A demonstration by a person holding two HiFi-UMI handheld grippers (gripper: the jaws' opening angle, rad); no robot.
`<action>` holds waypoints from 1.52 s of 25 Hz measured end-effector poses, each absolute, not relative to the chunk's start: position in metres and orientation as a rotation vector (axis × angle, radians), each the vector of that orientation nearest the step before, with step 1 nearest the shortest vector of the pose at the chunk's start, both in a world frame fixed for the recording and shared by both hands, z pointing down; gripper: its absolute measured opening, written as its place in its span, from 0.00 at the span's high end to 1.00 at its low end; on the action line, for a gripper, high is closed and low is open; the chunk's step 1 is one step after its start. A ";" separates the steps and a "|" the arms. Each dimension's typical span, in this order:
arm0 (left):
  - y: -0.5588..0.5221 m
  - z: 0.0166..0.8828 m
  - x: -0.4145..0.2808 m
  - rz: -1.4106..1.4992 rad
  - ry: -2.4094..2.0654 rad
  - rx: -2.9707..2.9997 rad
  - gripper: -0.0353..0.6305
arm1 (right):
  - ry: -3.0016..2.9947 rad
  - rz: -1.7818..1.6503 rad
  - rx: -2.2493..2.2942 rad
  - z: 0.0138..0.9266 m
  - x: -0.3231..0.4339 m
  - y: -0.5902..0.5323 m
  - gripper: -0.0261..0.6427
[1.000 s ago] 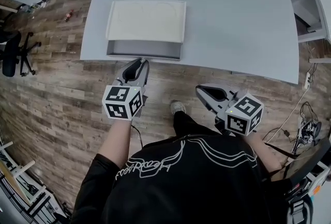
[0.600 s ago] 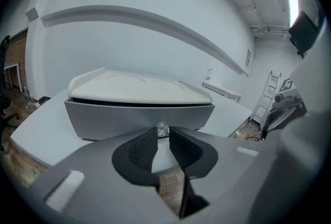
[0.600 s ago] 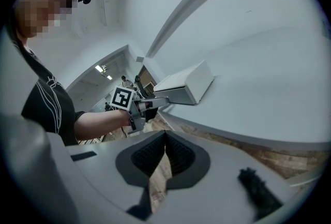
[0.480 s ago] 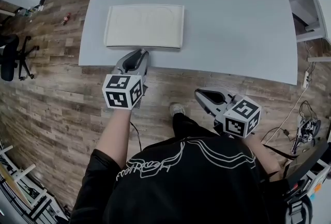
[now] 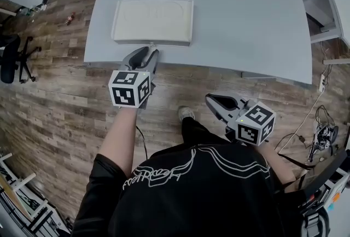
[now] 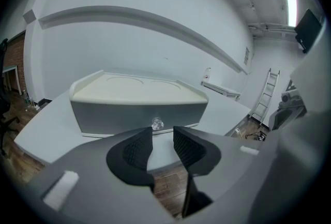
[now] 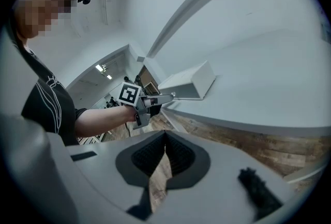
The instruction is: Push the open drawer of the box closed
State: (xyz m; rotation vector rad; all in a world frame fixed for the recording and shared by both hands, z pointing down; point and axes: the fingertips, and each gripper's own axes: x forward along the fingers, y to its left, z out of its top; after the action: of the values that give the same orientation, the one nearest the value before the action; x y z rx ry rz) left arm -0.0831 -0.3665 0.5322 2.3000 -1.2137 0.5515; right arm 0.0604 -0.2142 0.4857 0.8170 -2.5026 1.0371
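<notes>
The box [image 5: 153, 21] has a cream top and lies near the front edge of the white table [image 5: 240, 17]. Its grey drawer front [image 6: 134, 114] sits flush with the box, and a small clear knob [image 6: 157, 124] marks its middle. My left gripper [image 5: 149, 51] is at the table edge right in front of the drawer. In the left gripper view its jaws [image 6: 162, 132] are opening, with nothing between them and the knob just beyond the tips. My right gripper [image 5: 211, 98] hangs shut and empty over the floor, well short of the table; its tips [image 7: 165, 137] touch.
The table's curved front edge [image 5: 219, 69] runs between me and the box. Wooden floor [image 5: 65, 99] lies below both grippers. An office chair [image 5: 13, 58] stands at the far left and a white cabinet [image 5: 328, 11] at the right.
The drawer stood pulled out a second ago; the left gripper moved forward against it and it now sits inside the box. The left jaws have spread apart. The right gripper barely moved.
</notes>
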 end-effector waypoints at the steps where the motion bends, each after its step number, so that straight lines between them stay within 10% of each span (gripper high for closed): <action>1: -0.360 0.528 -0.085 0.552 -1.213 2.309 0.75 | -2.509 1.033 0.820 0.483 0.059 -0.211 0.95; 17: -0.142 0.384 -0.040 0.311 -0.896 2.590 0.93 | -2.723 0.801 0.849 0.385 0.023 -0.107 0.95; 38: 0.011 0.319 -0.045 0.231 -0.709 2.674 0.94 | -2.856 0.599 0.951 0.313 -0.001 0.012 0.95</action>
State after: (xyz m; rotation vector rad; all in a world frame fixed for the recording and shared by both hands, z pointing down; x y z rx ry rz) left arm -0.0445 0.0106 0.3191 2.6743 -0.7092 0.2309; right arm -0.0009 0.0124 0.3129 0.9513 -2.8557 0.5986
